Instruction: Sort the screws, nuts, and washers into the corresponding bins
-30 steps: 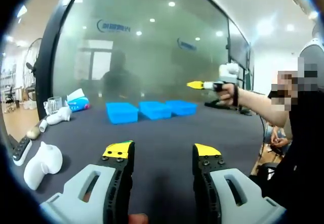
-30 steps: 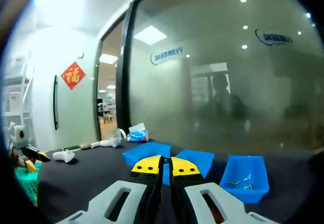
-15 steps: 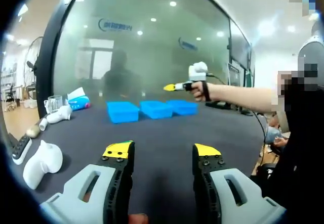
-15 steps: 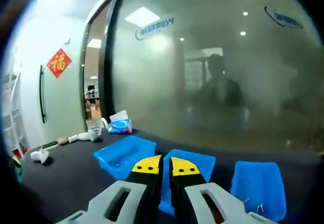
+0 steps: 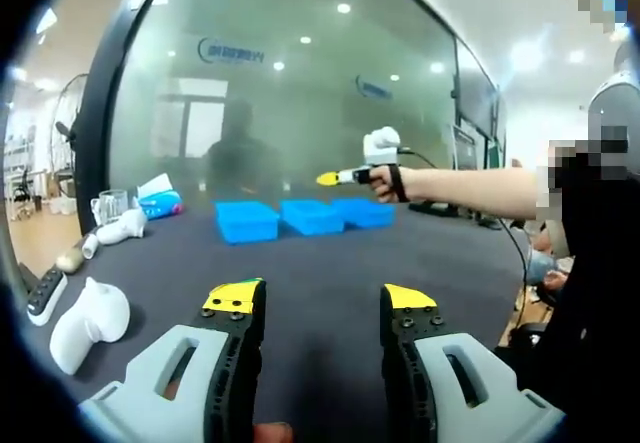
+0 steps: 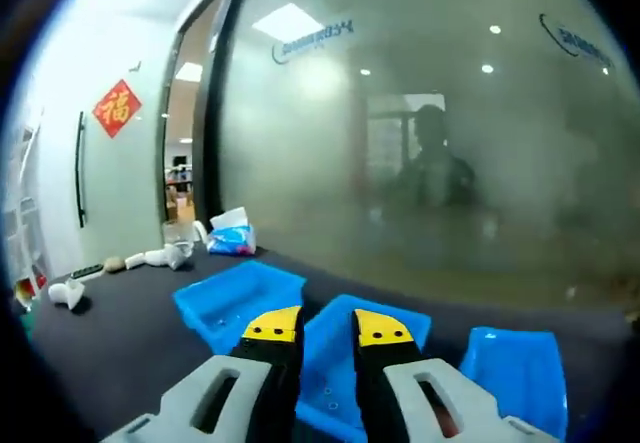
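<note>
Right tool [image 6: 315,328] hangs directly above the middle blue bin [image 6: 345,378], tips slightly parted, nothing visible between. Three bins [image 5: 300,216] sit in a row far across the bench [image 5: 320,273]. Left tool [image 5: 318,298] spread, empty, well short.

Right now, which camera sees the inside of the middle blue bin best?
The right gripper view. It looks down into the middle blue bin from close above, between its own jaws, so the floor shows with a few tiny specks on it. In the left gripper view that bin is far across the dark table, side-on, its inside hidden.
</note>
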`<state>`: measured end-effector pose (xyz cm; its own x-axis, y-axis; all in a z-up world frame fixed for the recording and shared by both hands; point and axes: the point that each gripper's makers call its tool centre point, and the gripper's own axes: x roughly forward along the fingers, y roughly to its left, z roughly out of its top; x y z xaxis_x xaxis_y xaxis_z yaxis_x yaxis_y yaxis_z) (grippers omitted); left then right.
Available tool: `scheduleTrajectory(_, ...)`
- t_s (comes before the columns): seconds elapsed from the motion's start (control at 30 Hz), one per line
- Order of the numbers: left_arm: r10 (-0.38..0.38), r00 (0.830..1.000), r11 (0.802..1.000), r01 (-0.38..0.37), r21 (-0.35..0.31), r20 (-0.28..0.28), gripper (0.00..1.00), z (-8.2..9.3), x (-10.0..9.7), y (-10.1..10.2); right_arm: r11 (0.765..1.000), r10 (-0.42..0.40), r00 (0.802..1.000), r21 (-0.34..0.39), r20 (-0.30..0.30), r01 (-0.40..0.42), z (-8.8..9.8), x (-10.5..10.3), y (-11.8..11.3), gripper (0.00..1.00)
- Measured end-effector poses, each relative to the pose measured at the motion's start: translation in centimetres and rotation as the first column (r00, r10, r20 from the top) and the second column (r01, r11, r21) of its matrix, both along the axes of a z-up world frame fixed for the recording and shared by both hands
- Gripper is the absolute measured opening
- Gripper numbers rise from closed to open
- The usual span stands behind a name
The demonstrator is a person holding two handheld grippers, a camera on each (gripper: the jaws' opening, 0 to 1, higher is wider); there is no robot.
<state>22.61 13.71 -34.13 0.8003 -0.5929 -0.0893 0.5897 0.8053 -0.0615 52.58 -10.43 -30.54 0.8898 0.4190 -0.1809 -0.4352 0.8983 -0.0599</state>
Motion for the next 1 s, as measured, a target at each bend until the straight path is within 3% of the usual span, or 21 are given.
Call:
scheduleTrajectory(0.27,-0.003,1.0,1.0,0.003,-0.004,-0.001,0.45,-0.1,-0.1,-0.2,0.997,0.07,0.996,0.025,0.047,-0.071,1.4,-4.8,0.6,0.19)
scheduleTrajectory(0.53,-0.005,1.0,1.0,0.005,-0.002,0.009,0.45,0.4,-0.1,-0.3,0.987,0.15,0.985,0.051,0.09,-0.155,2.1,-12.8,0.2,0.21)
scheduleTrajectory(0.8,-0.023,1.0,1.0,0.023,0.004,0.013,0.45,0.7,-0.4,-1.1,0.975,0.2,0.973,0.073,0.114,-0.209,1.8,-20.7,-1.0,0.23)
scheduleTrajectory(1.0,-0.032,0.999,0.999,0.032,0.009,0.019,0.45,1.0,-0.6,-1.4,0.974,0.189,0.975,0.105,0.113,-0.201,0.7,-24.2,-3.4,0.23)
